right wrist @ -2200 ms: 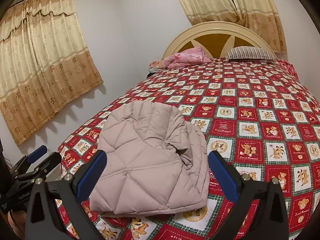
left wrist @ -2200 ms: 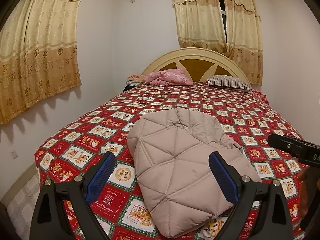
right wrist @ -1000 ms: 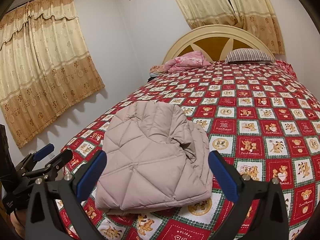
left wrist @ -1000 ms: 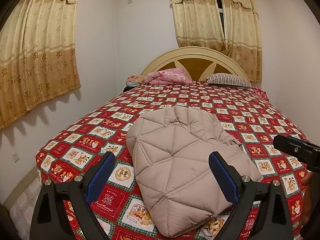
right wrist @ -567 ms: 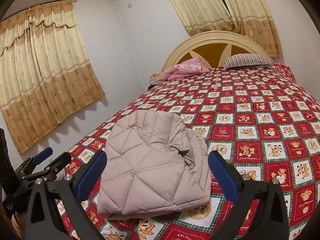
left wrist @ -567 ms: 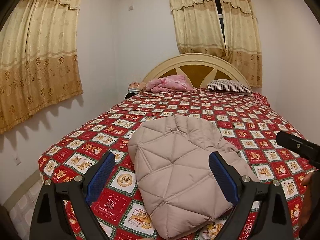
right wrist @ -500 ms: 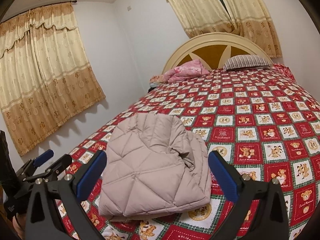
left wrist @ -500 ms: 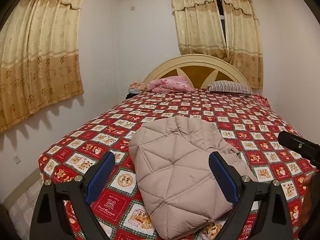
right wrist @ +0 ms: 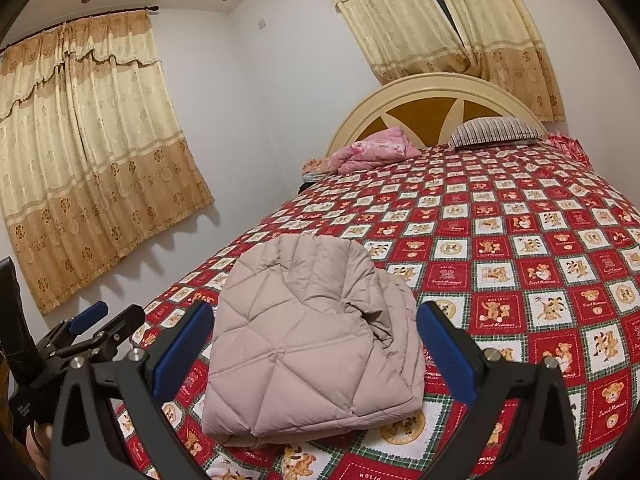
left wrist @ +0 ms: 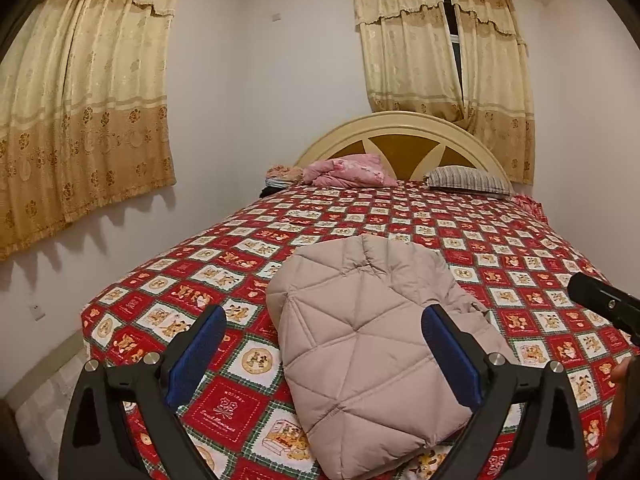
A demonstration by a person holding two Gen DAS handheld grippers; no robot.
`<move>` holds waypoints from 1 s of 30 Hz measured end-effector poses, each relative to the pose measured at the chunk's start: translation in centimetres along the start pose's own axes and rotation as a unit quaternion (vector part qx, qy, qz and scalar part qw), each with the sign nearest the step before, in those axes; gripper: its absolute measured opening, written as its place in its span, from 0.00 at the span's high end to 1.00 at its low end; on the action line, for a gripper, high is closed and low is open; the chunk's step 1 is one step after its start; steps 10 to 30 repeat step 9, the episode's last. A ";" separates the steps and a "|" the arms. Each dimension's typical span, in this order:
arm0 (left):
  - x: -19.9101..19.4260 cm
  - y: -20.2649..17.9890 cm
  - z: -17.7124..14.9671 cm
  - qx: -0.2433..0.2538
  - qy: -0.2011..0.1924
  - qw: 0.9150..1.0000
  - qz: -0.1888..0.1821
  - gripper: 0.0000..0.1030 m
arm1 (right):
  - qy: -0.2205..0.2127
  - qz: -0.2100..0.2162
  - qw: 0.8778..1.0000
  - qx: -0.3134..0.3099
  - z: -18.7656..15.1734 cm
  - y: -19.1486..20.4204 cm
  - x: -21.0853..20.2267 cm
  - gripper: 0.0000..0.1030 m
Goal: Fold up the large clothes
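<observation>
My left claw [left wrist: 322, 344] is spread wide with nothing between its blue pads [left wrist: 198, 344], hanging in the air short of the bed [left wrist: 500, 232]. My right claw [right wrist: 314, 342] is likewise released, its blue pads [right wrist: 446, 346] far apart and gripping nothing.

The quilted beige jacket [left wrist: 372, 344] lies folded into a compact bundle on the red teddy-bear bedspread [right wrist: 520, 240], straight ahead of both claws and below them, near the foot end of the bed. In the left wrist view it sits between the two fingers of my left claw and reaches a little past the right one; in the right wrist view the jacket [right wrist: 308, 340] fills the gap between the fingers of my right claw. Neither claw touches it. On the bundle's right side I can see a rumpled fold with loose layers tucked under the smooth top panel.

Off to the left of my right claw, the left claw [right wrist: 100, 324] shows from the side, well apart from the jacket. At the right edge of the left wrist view, the black tip of the right claw [left wrist: 600, 306] pokes in.

Far beyond the claws, against the arched headboard [left wrist: 400, 140], lie a pink bundle of bedding [left wrist: 352, 170] and a striped pillow [left wrist: 468, 178]. Gold curtains [right wrist: 88, 160] hang on the walls.
</observation>
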State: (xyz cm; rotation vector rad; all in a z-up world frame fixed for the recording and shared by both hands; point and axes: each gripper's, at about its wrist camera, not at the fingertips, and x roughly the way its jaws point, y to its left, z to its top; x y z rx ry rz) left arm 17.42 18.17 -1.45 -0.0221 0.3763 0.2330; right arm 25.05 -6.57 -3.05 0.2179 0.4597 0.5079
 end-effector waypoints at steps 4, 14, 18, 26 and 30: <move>-0.3 -0.2 -0.1 0.014 -0.019 1.000 0.014 0.01 | 0.003 0.000 1.000 -0.004 -0.1 0.0 0.1 0.00; 0.0 -0.4 -0.1 0.019 -0.015 1.000 0.016 0.01 | 0.006 -0.001 1.000 -0.002 -0.2 0.0 0.1 0.00; 0.0 -0.4 -0.1 0.019 -0.015 1.000 0.016 0.01 | 0.006 -0.001 1.000 -0.002 -0.2 0.0 0.1 0.00; 0.0 -0.4 -0.1 0.019 -0.015 1.000 0.016 0.01 | 0.006 -0.001 1.000 -0.002 -0.2 0.0 0.1 0.00; 0.0 -0.4 -0.1 0.019 -0.015 1.000 0.016 0.01 | 0.006 -0.001 1.000 -0.002 -0.2 0.0 0.1 0.00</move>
